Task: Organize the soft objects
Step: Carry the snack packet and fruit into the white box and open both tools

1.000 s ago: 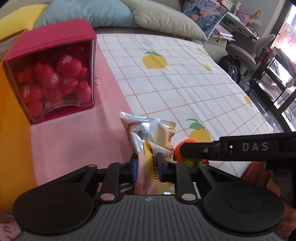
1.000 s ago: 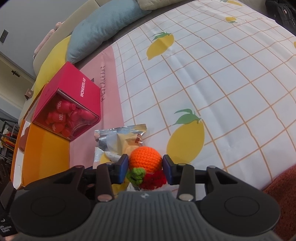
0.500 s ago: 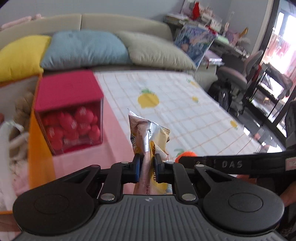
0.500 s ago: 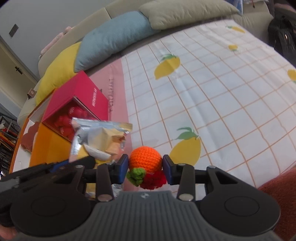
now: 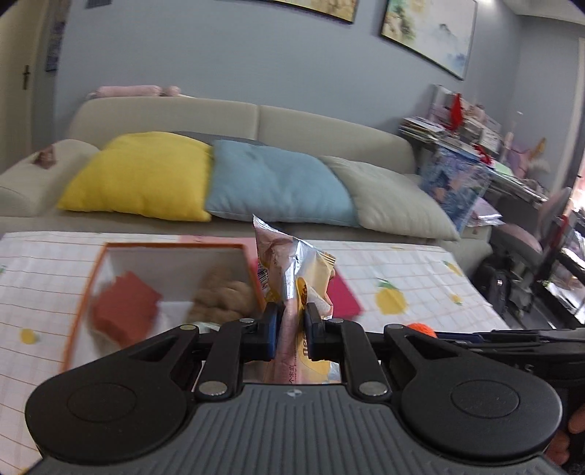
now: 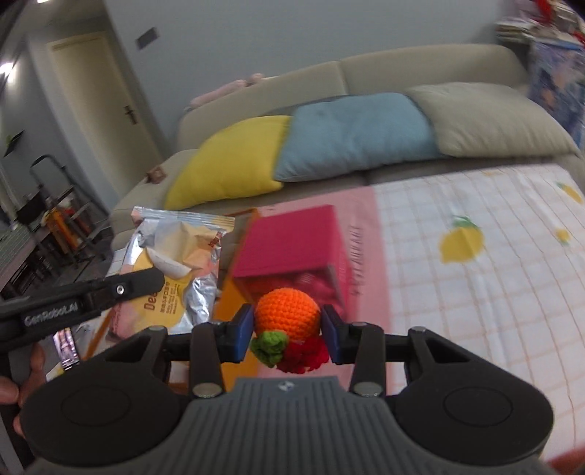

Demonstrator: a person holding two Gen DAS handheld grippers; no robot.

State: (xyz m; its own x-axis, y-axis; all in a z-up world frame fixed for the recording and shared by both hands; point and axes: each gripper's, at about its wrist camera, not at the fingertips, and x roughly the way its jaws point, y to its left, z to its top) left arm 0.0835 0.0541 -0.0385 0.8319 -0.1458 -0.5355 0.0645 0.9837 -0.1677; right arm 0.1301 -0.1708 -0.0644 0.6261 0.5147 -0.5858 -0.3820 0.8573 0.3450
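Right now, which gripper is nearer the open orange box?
Left. The left gripper, clamping the snack packet, hangs beside the orange box's near edge; the right gripper, holding the crochet orange, is further right.

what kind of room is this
Most likely a home living room: a beige sofa with yellow, blue and grey cushions runs along the wall, framed paintings hang above it, and a lemon-print cloth covers the surface in front.
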